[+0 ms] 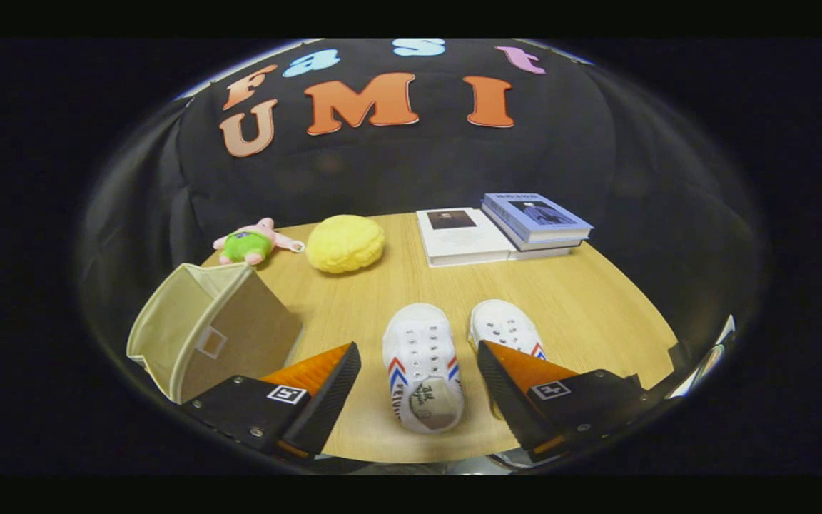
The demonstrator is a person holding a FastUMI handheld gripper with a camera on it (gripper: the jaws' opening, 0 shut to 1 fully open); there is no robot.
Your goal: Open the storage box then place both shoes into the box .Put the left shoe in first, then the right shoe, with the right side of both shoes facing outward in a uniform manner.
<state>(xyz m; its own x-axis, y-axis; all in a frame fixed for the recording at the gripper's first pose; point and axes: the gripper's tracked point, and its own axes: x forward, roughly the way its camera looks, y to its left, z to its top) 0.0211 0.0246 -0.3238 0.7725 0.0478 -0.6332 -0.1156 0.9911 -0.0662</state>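
Note:
Two small white shoes with red and blue stripes stand side by side on the wooden table, toes pointing away from me. One shoe (422, 368) lies between my fingers, below them. The other shoe (505, 326) is partly hidden behind my right finger. A beige fabric storage box (207, 335) sits tilted just beyond my left finger, its open mouth turned to the left. My gripper (418, 360) is open and hovers above the shoes, holding nothing.
At the back of the round wooden table (582, 300) lie a pink and green plush toy (250, 241), a yellow round cushion (345, 243), and white and blue books (504, 228) stacked side by side. The table's front edge curves just under my fingers.

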